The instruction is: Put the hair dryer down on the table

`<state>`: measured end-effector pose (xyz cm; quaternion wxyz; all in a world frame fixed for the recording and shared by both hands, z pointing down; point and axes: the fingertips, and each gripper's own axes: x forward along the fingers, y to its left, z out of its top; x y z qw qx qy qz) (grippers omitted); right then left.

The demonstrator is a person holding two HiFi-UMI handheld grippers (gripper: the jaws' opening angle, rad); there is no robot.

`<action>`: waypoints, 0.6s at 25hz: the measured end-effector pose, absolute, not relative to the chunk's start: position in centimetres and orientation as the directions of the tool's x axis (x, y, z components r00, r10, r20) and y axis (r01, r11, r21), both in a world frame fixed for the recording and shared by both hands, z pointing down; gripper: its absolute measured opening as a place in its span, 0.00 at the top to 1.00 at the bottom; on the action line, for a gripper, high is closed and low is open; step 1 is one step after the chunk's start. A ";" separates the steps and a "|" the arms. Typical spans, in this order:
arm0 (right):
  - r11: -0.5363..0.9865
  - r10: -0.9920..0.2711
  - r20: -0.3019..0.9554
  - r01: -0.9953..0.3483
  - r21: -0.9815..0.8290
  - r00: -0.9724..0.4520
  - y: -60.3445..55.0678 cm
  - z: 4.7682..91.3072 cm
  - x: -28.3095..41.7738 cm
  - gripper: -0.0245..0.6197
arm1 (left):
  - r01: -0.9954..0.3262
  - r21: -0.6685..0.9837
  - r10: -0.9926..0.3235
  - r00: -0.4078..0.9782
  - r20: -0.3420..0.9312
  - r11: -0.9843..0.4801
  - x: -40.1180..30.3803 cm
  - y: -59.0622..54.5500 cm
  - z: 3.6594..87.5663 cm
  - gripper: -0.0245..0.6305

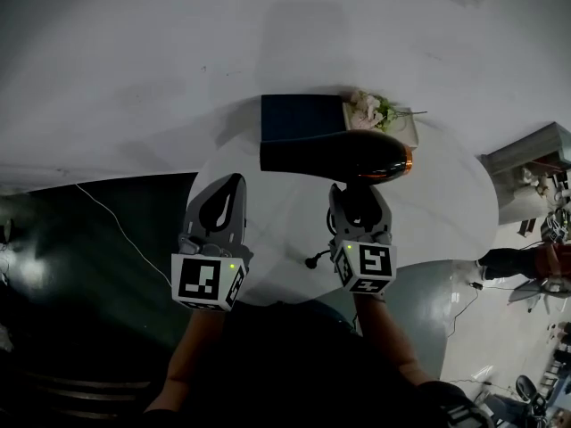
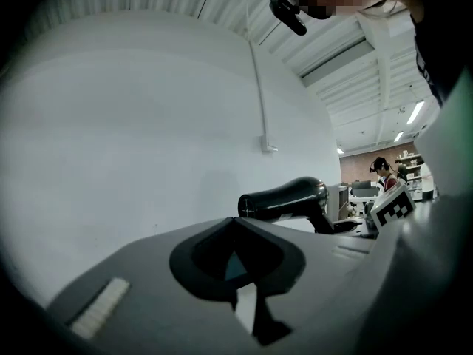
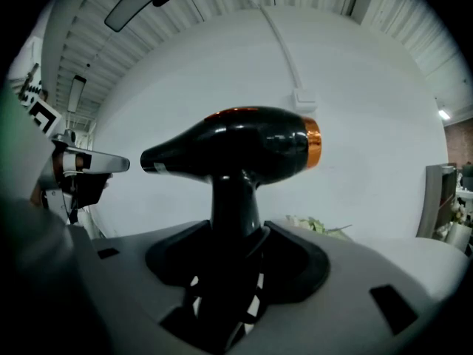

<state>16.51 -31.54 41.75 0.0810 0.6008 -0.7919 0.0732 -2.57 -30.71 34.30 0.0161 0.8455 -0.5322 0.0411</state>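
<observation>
A black hair dryer [image 1: 343,156] with an orange ring at its back end hangs level above the round white table [image 1: 446,203], nozzle pointing left. My right gripper [image 1: 359,190] is shut on its handle from below. In the right gripper view the handle [image 3: 235,198] stands upright between the jaws and the hair dryer's body [image 3: 236,150] lies across above them. My left gripper [image 1: 234,181] is to the left of the hair dryer, over the table's left edge, shut and holding nothing. The left gripper view has the hair dryer [image 2: 284,198] beyond the left gripper's [image 2: 235,224] tips.
A dark blue book [image 1: 302,117] and a box with flowers [image 1: 375,110] lie at the table's far edge, just behind the hair dryer. The dryer's cord and plug [image 1: 314,259] hang by the near edge. A white cable [image 1: 116,221] crosses the dark floor at left.
</observation>
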 end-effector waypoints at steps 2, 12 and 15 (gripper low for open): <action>0.259 -0.936 0.241 -0.966 -0.017 -0.255 -31.8 42.8 16.2 0.59 | -0.894 -0.018 -0.891 0.443 0.103 -0.447 -2.8 -31.2 35.0 0.94; 0.217 -0.912 0.355 -0.976 -0.006 -0.205 -33.2 47.8 15.7 0.59 | -0.877 -0.003 -0.863 0.471 0.182 -0.480 -3.3 -33.5 38.1 0.94; 0.212 -0.898 0.394 -0.977 -0.005 -0.197 -33.3 49.5 15.7 0.59 | -0.871 0.009 -0.852 0.482 0.207 -0.491 -3.2 -34.0 39.3 0.94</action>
